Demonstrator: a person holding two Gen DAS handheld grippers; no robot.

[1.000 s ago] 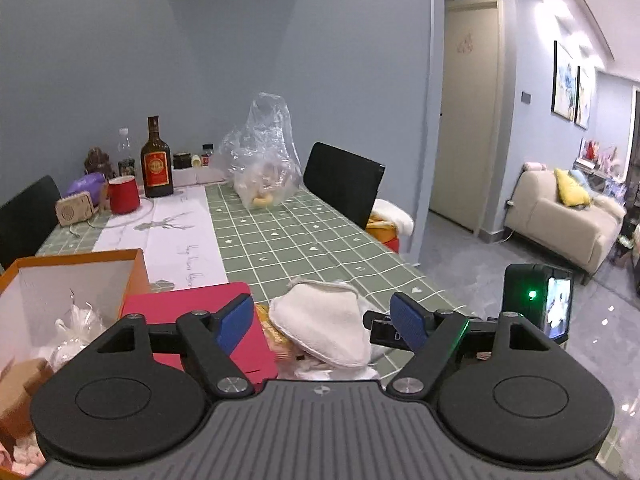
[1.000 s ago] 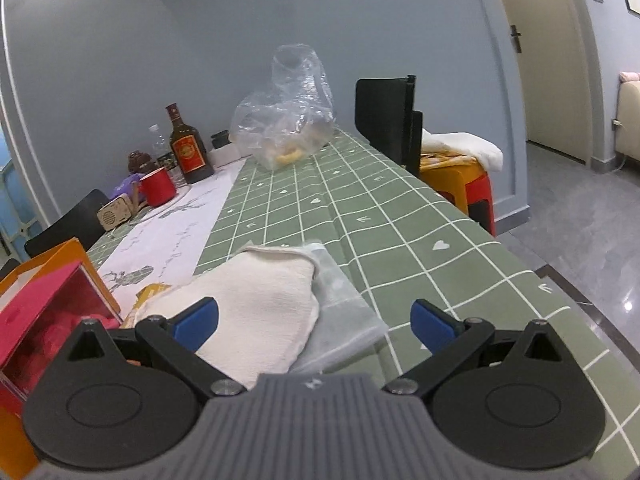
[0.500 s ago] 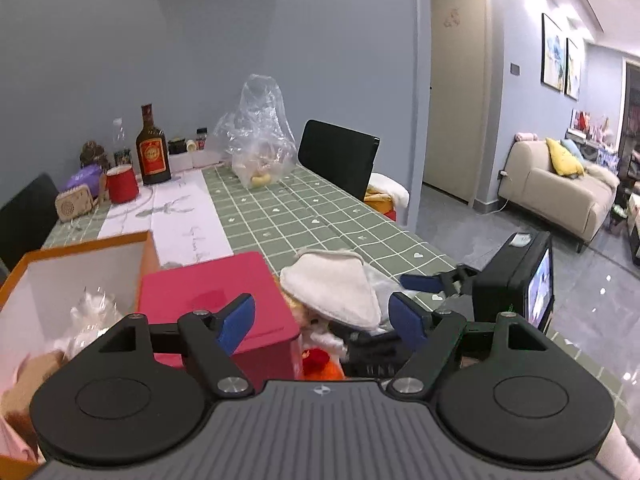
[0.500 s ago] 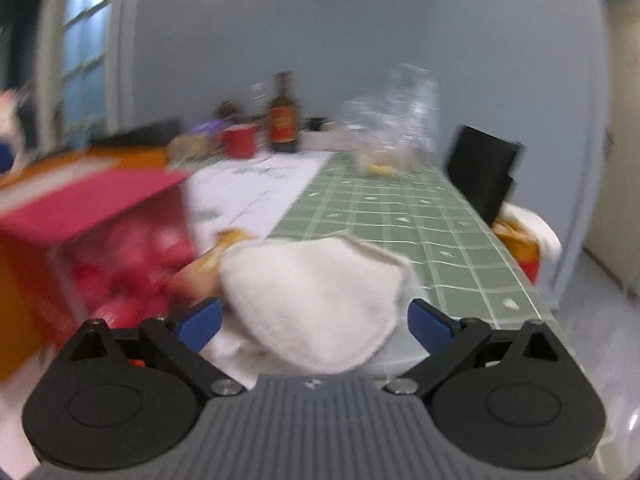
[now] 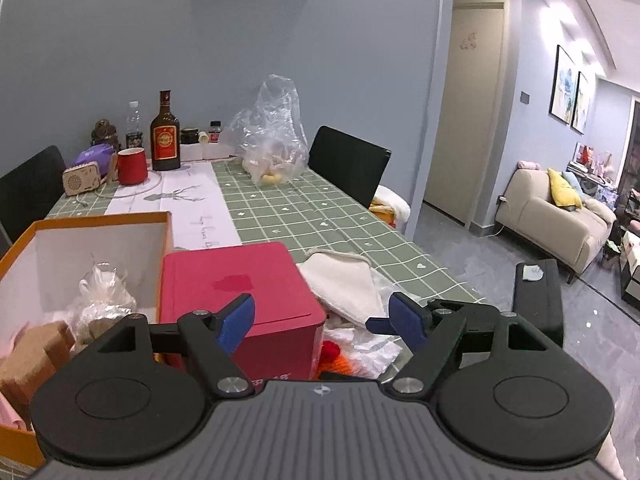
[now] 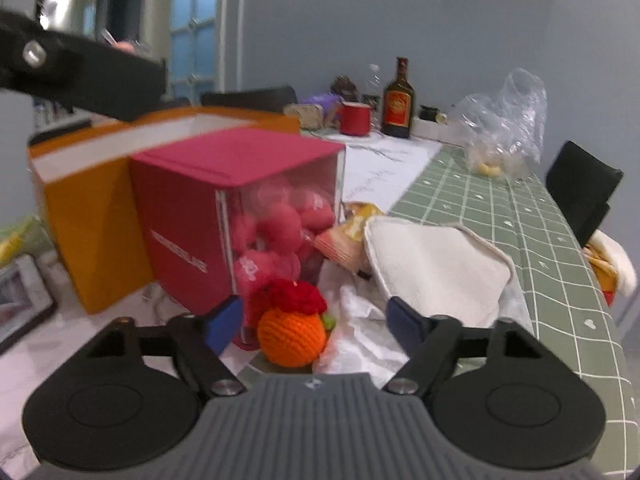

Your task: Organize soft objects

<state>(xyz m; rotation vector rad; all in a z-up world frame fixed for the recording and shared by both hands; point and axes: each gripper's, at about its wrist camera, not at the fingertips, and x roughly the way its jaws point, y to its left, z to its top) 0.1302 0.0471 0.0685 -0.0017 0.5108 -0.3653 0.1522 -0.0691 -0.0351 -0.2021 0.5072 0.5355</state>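
Nearest, the right gripper [image 6: 314,320] sits low over the table with its blue-padded jaws spread wide and holding nothing. An orange crocheted ball [image 6: 291,336] with a red knitted top lies between the two fingers; contact with either pad cannot be confirmed. Just beside the ball on the right lies crumpled white plastic wrap [image 6: 356,332].

The left gripper [image 5: 322,320] is held higher, jaws likewise wide apart and empty. It is positioned above the near corner of the red box [image 5: 240,292]. From this view the right gripper [image 5: 538,300] appears as a black body at the table's right edge.

Behind the ball stands the red box [image 6: 192,216], upright, with a clear side panel showing pink soft balls [image 6: 276,232] packed inside. A yellow snack packet [image 6: 352,228] lies against the foot of the clear panel. A cream cloth pouch [image 6: 436,264] lies flat on the green checked tablecloth [image 6: 500,208], overlapping the packet and the plastic wrap.

Left of the red box, touching it, stands an open orange carton [image 5: 100,224] with a white interior; it contains a knotted clear bag [image 5: 104,296] and a brown block [image 5: 36,352].

Further back, a white runner [image 5: 200,208] crosses the tablecloth. At the far end stand a red mug [image 5: 132,166], a dark bottle [image 5: 165,140], a small wooden radio [image 5: 81,178] and a large clear plastic bag [image 5: 274,140]. A black chair [image 5: 348,168] stands at the table's right side.
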